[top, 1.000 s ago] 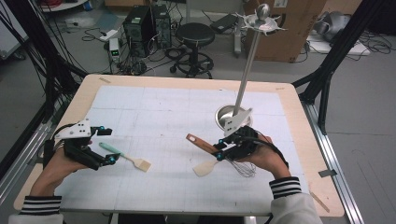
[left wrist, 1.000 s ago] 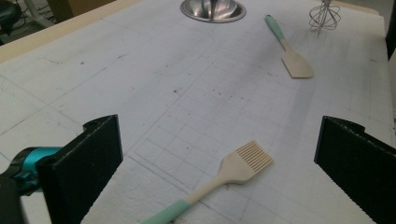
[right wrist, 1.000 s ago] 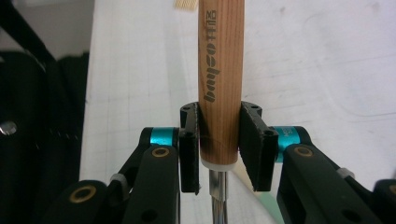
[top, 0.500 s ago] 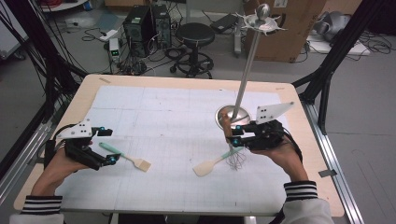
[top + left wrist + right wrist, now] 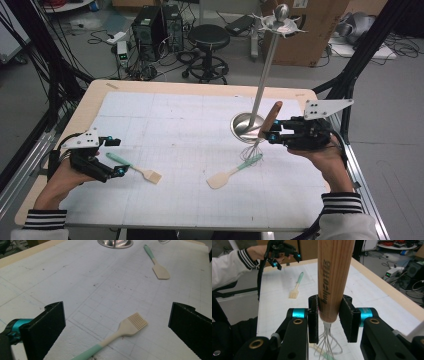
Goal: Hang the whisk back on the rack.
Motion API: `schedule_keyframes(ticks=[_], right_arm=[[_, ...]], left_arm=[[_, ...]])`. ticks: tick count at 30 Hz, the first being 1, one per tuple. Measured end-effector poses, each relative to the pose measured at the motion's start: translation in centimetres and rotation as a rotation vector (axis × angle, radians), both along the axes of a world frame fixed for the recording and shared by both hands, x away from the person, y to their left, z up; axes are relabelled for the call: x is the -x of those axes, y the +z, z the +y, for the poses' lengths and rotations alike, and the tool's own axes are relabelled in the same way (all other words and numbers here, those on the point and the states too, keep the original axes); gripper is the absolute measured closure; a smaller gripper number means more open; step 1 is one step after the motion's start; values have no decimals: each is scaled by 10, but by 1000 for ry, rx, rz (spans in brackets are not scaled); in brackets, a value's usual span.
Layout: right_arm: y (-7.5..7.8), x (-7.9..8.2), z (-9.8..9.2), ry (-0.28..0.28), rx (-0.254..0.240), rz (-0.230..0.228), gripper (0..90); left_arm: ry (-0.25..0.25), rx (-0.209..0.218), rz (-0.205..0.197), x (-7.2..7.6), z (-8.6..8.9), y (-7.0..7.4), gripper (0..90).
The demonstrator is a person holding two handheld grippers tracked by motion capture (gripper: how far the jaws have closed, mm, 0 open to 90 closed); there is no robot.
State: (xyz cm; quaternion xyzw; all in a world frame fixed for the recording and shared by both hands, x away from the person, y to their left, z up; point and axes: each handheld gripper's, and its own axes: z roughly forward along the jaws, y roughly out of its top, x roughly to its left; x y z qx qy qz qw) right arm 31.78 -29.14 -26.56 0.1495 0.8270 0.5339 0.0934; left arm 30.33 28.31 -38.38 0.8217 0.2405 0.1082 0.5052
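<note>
Right tool [image 5: 270, 135] of mine is clamped on the whisk's [image 5: 264, 131] wooden handle, centre-right of frame beside the stand's base [image 5: 246, 123]. Left tool [image 5: 116, 156] stands apart, lower left, over the brush [image 5: 135, 167]. Bare table [image 5: 180, 125] lies between.

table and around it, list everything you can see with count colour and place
whisk: 1, wooden handle, wire loops, held upright over the table's right side
spatula: 1, mint handle, cream blade, flat below the whisk
brush: 1, mint handle, cream bristles, flat at the left
stand: 1, silver pole with hooks on top, round base at right rear
table: 1, wooden rim, white gridded sheet
stool: 1, black, on the floor behind
box: 1, brown cardboard, floor at rear right
left gripper: 1, black, jaws open by the brush handle
right gripper: 1, black, shut on the whisk handle
sleeves: 2, white with dark stripes, bottom corners
</note>
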Motion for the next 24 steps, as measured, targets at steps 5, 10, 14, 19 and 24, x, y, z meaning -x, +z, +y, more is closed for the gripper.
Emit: schedule_keyframes(ticks=[5,10,14,19,24], right_arm=[[16,0,-9,-33,9,-11,700],[27,-2,-19,-69,-10,1,700],[35,-8,-25,-92,-11,2,700],[47,-16,-35,-113,-6,21,700],[62,-27,-42,-112,6,40,700]], left_arm=[[-2,-5,-4,0,1,0,17],[-1,0,-1,-1,1,0,16],[-1,2,-1,-1,2,0,17],[-2,2,3,-2,3,0,17],[-1,10,5,-2,3,0,17]])
